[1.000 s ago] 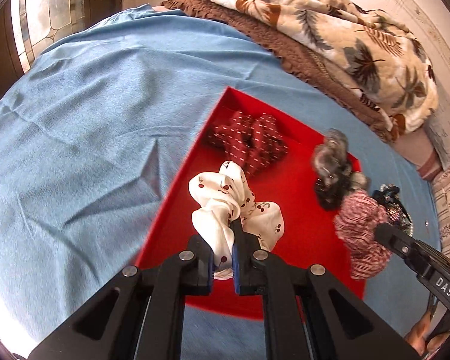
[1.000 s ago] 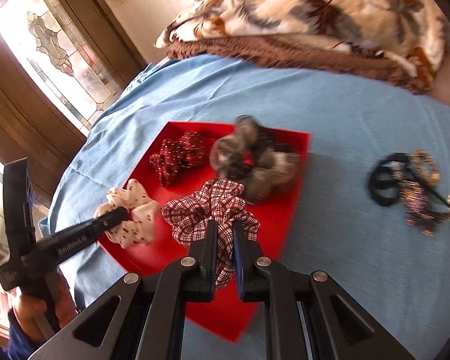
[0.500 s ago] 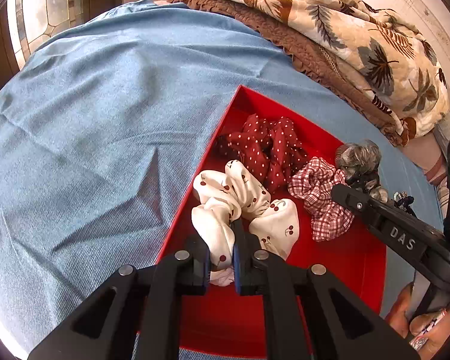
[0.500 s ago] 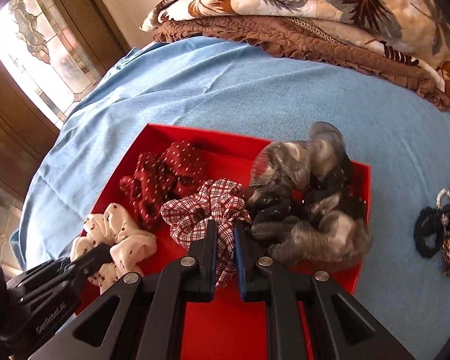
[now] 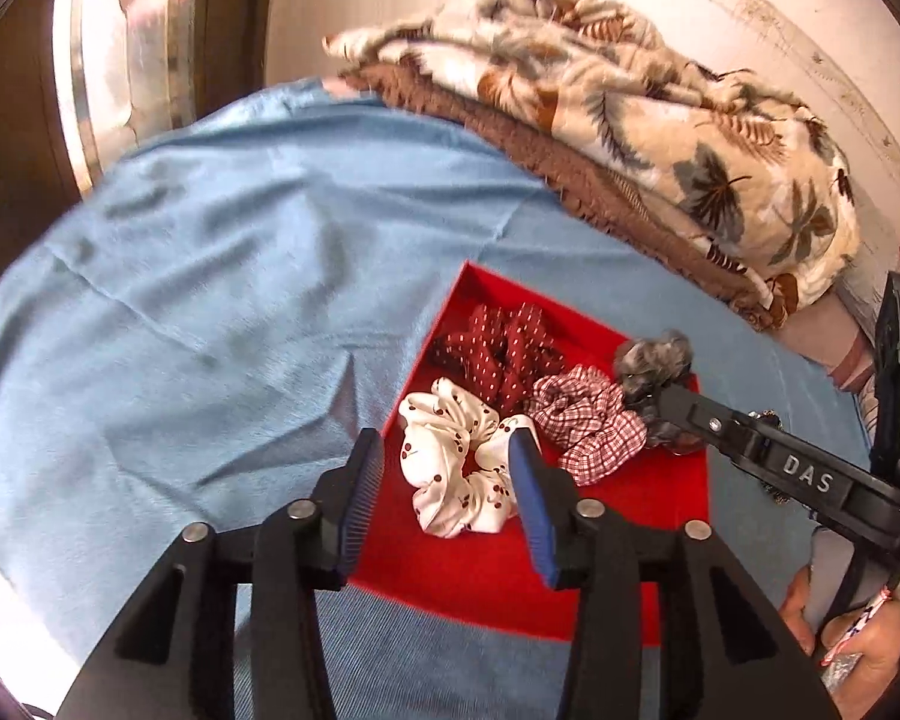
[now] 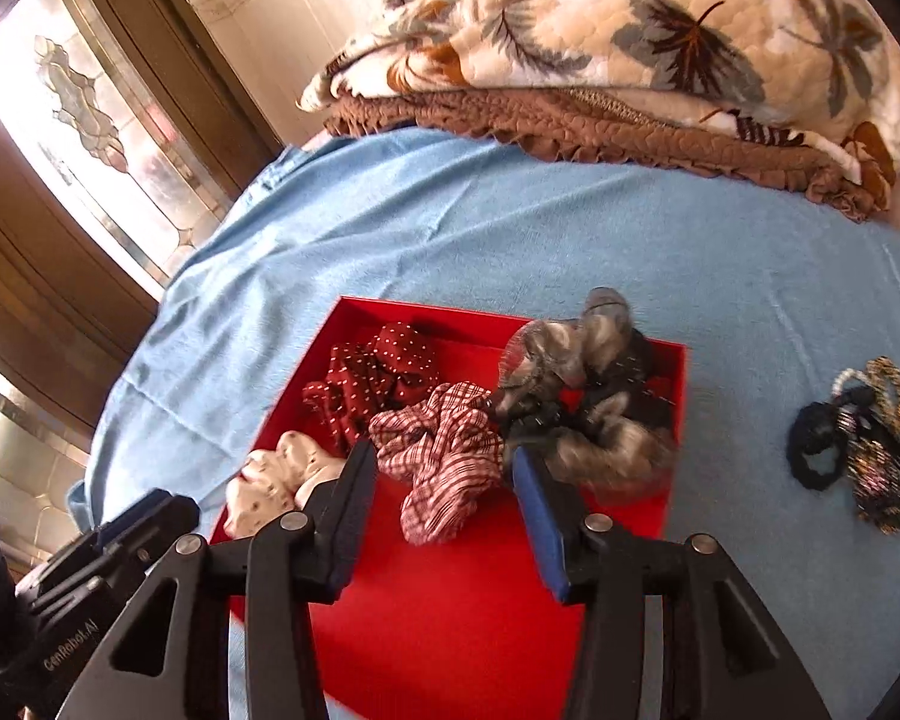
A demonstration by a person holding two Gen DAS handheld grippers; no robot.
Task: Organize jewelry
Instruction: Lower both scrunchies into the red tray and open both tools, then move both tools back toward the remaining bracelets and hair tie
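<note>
Blue bedspread, folded leaf-print quilt at 12 o'clock. Red tray holds four scrunchies: white cherry-print, dark red dotted, red checked, grey. Left gripper and right gripper: jaws apart, empty. Bead bracelets and black tie at 3 o'clock, outside the tray.

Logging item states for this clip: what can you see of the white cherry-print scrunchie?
The white cherry-print scrunchie is a ruffled ring of smooth, satiny-looking cloth with small dark red cherries. It lies loose in the red tray, near its left wall, beside the checked scrunchie. The open left gripper straddles it without gripping.
</note>
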